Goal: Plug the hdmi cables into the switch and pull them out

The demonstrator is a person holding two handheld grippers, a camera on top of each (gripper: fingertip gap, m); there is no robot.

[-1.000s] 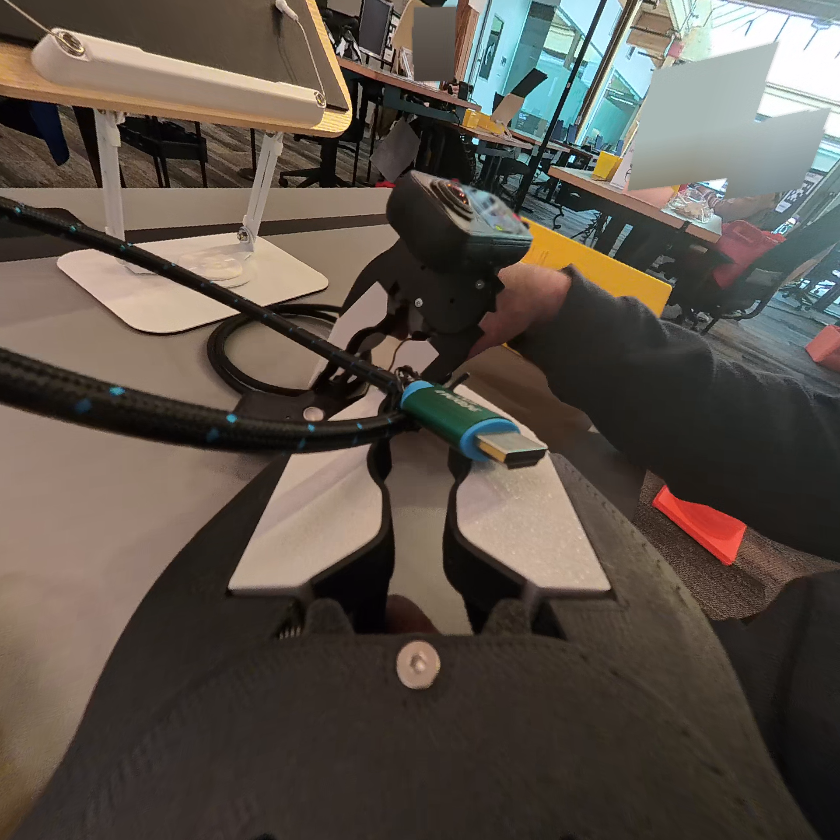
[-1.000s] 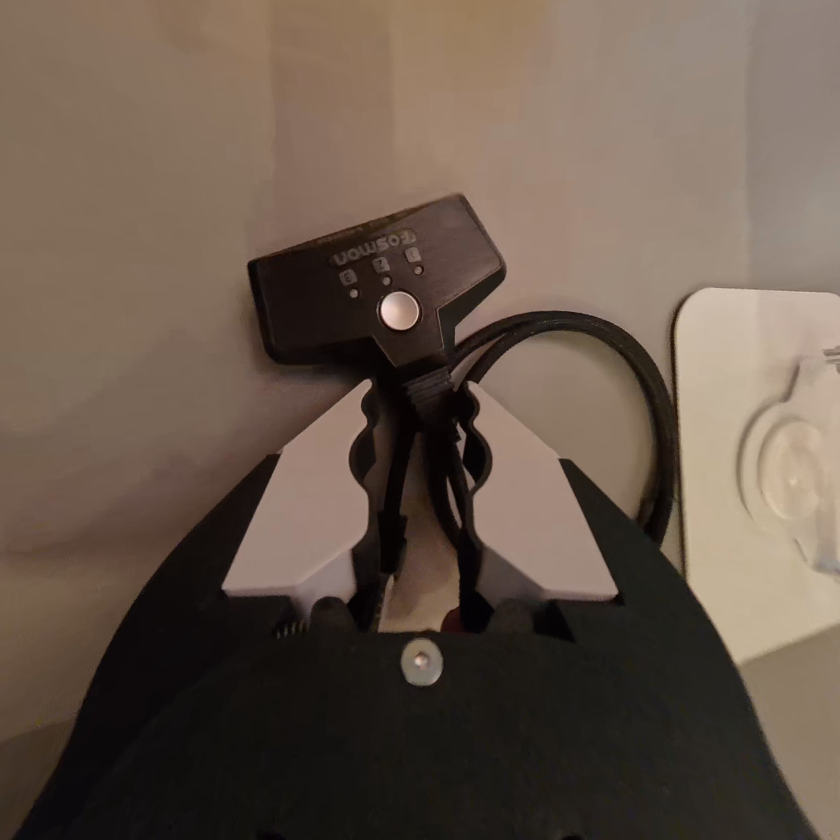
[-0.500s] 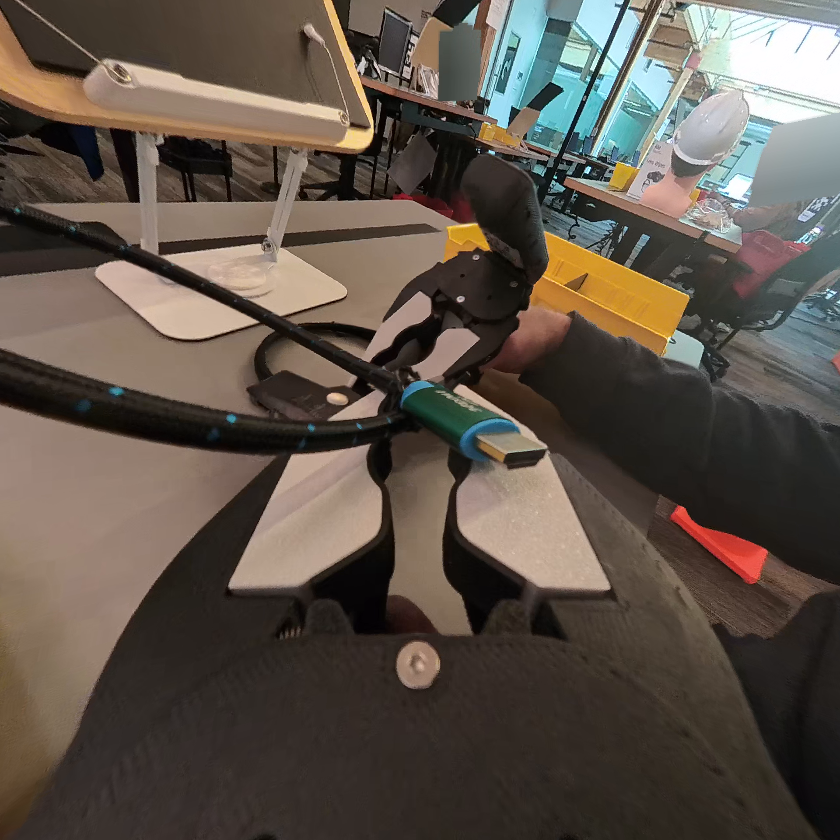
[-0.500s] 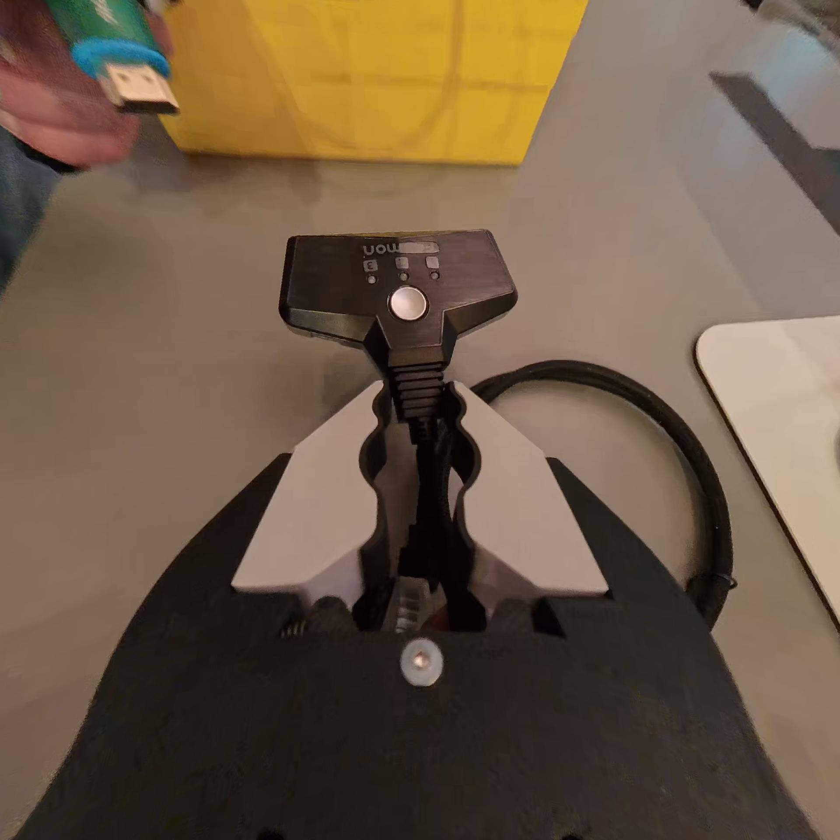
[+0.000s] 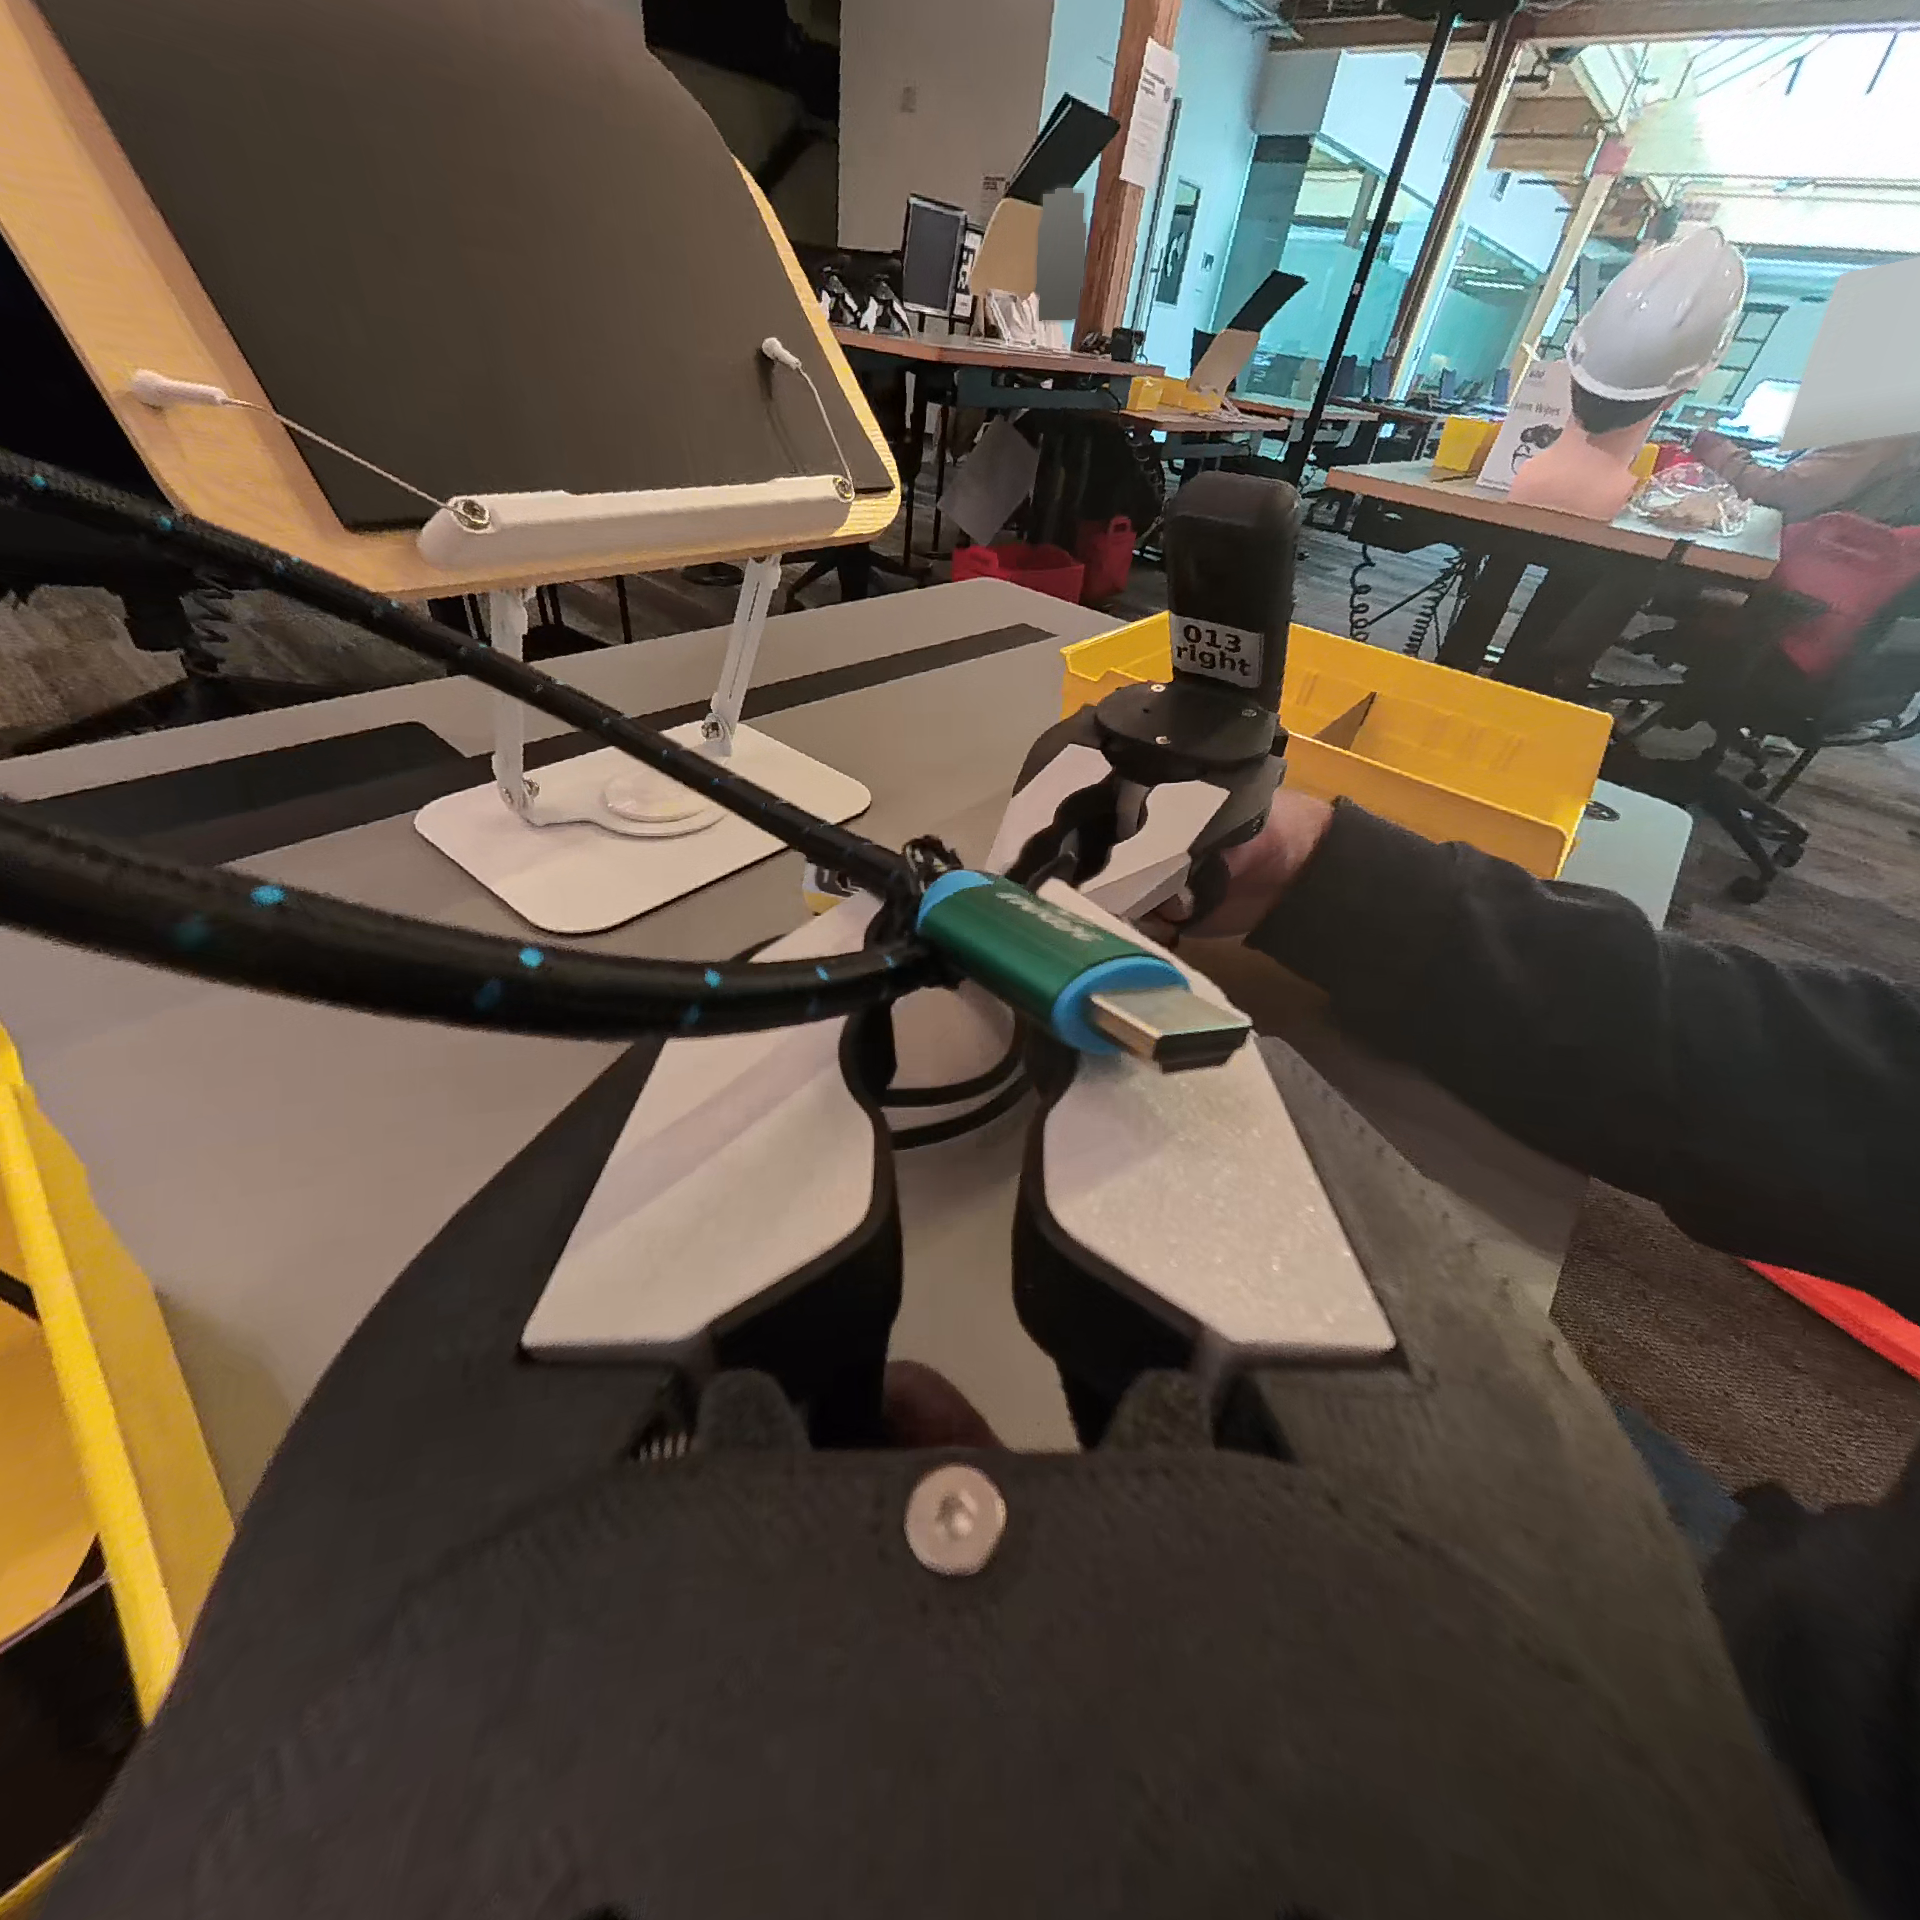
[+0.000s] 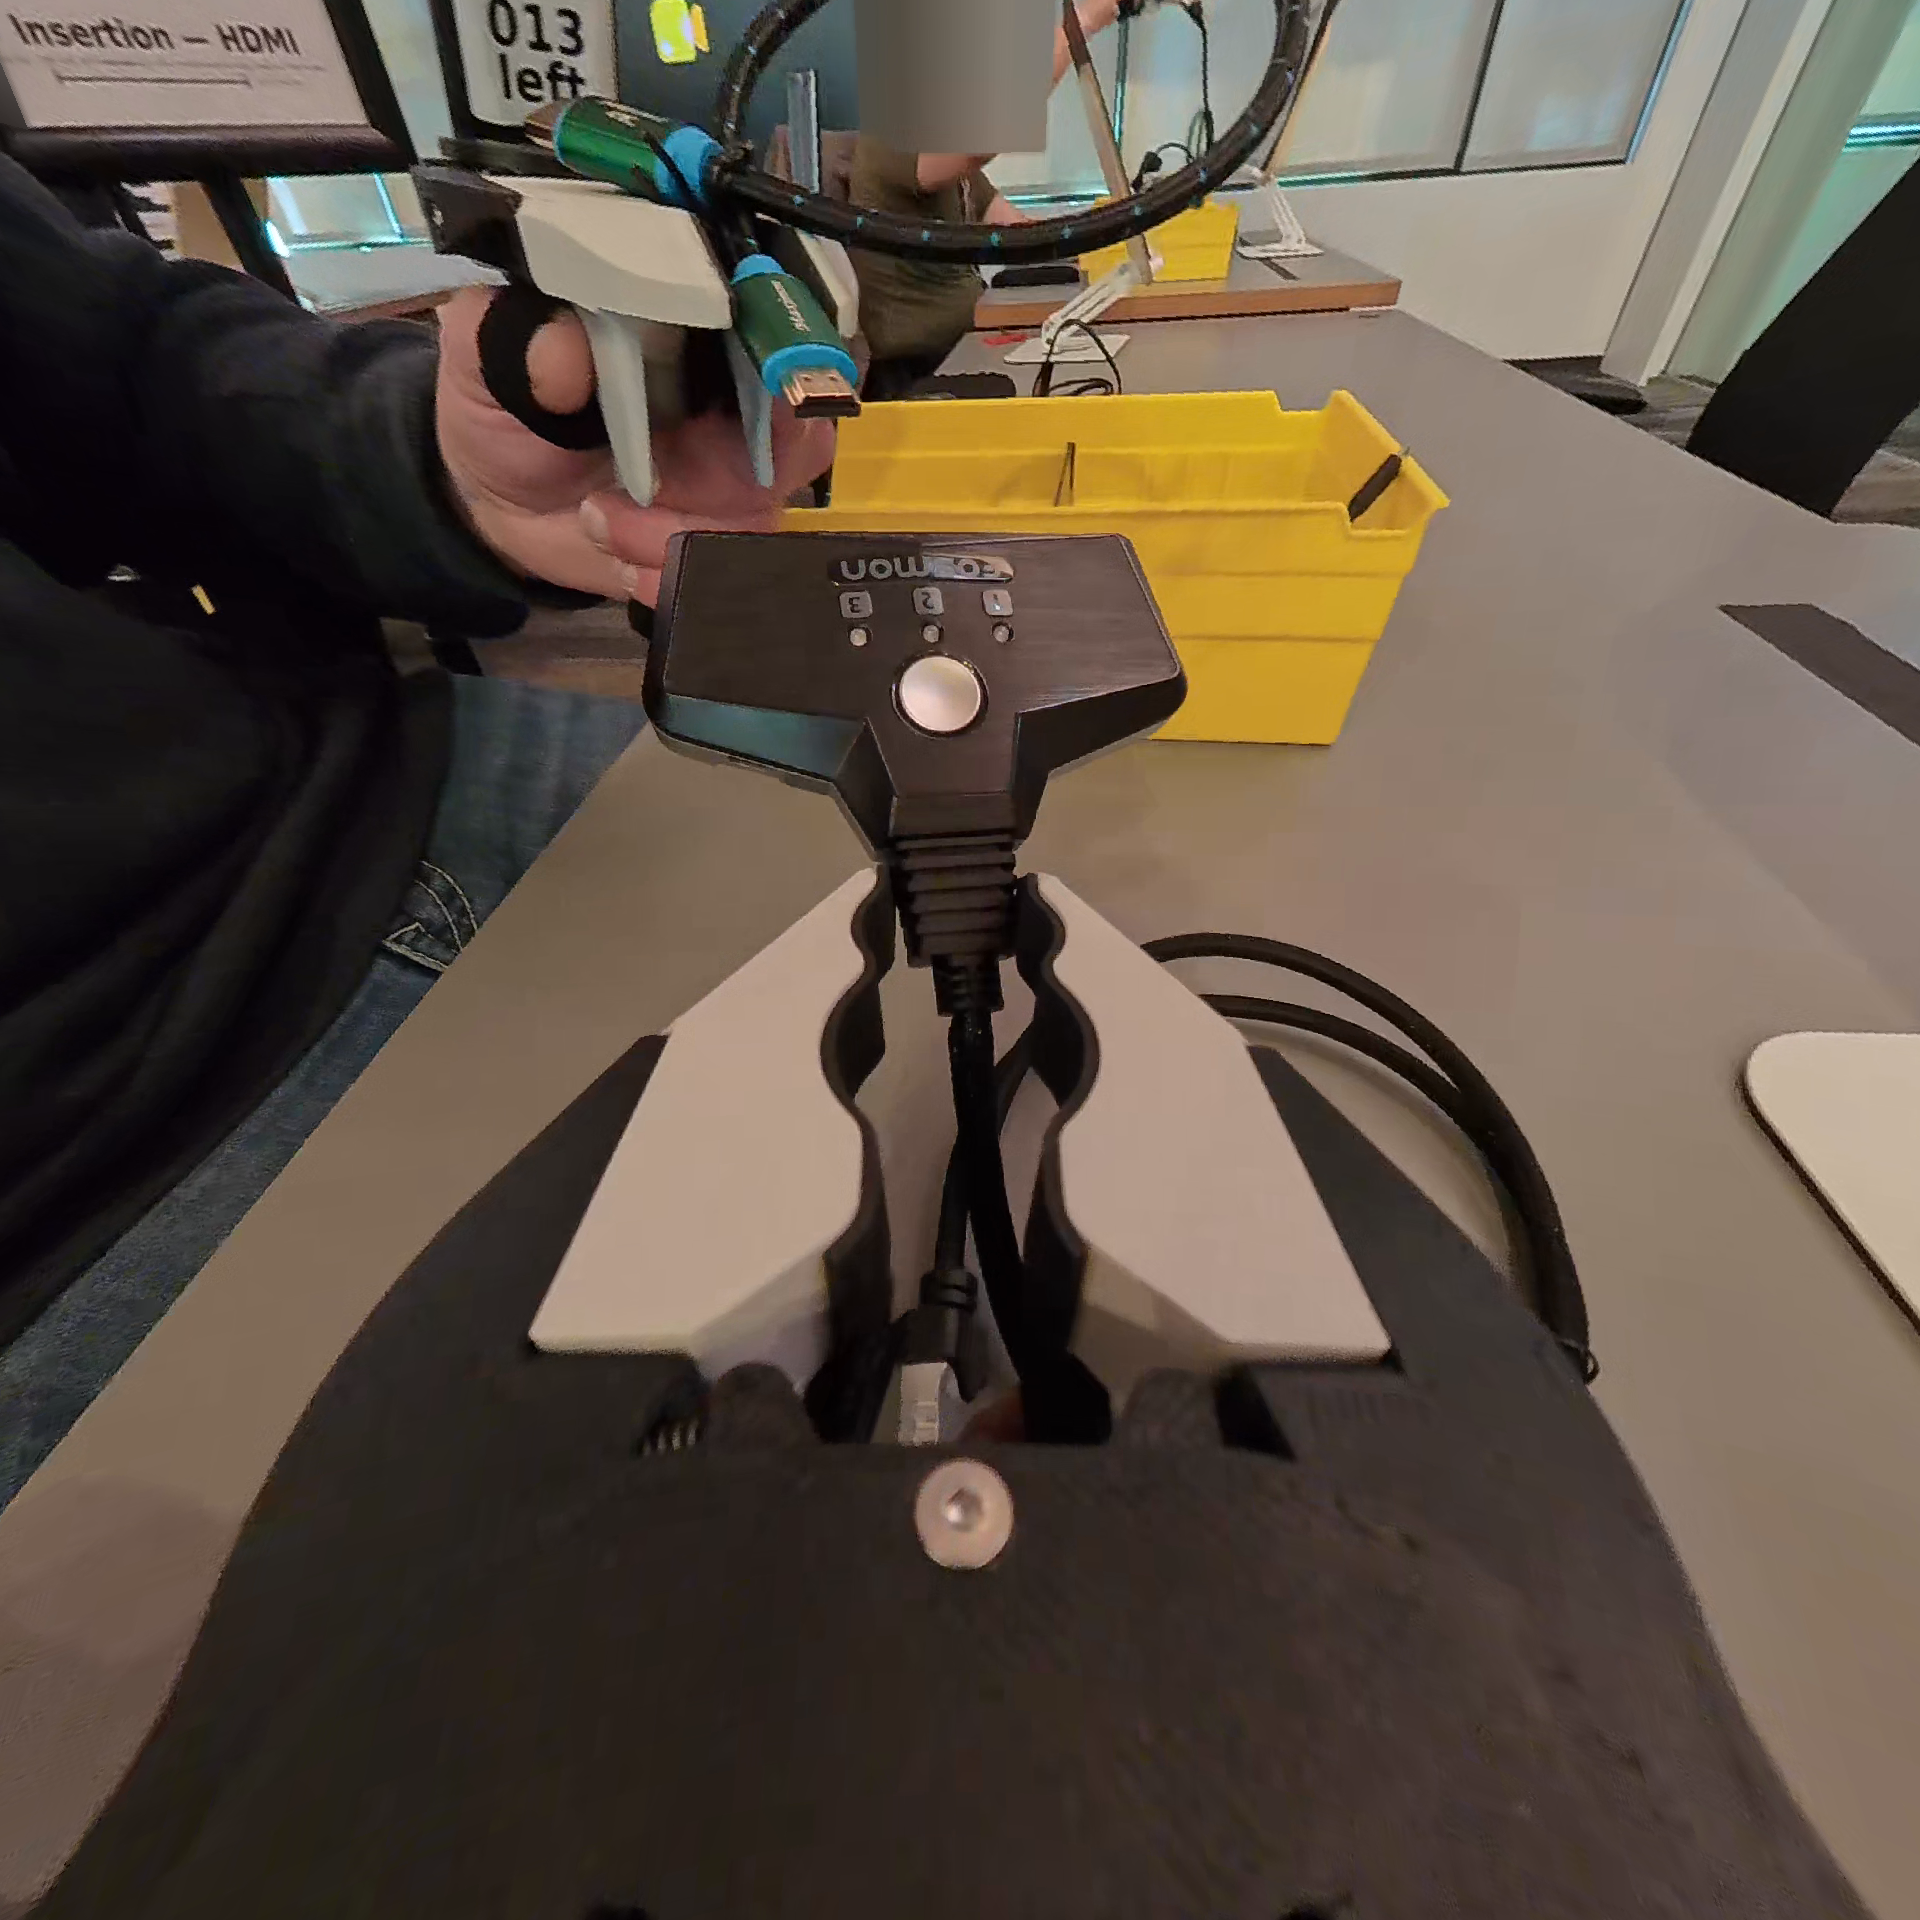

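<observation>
My right gripper (image 6: 956, 914) is shut on the ribbed cable neck of the black HDMI switch (image 6: 914, 665) and holds it up over the grey table (image 6: 1558, 831). Its thin black lead (image 6: 1455, 1091) loops on the table. My left gripper (image 5: 951, 956) is shut on the braided HDMI cable (image 5: 416, 966) at its plug end. A green plug with blue rings (image 5: 1060, 977) lies across the fingertips, pointing right. In the right wrist view the left gripper (image 6: 748, 270) is up and to the left of the switch. A second green plug (image 6: 795, 322) points down from it.
A yellow bin (image 6: 1143, 561) stands behind the switch and also shows in the left wrist view (image 5: 1455, 748). A white-footed book stand (image 5: 644, 810) is at the back left. Its base corner (image 6: 1849, 1143) shows at right. Another yellow bin (image 5: 62, 1351) is at the far left. Tip to tip, the grippers are about 12 cm apart.
My right gripper has lifted and tilted the switch up, so its view swung from the tabletop to across the table. The left gripper with the cable now shows above and left of the switch.
</observation>
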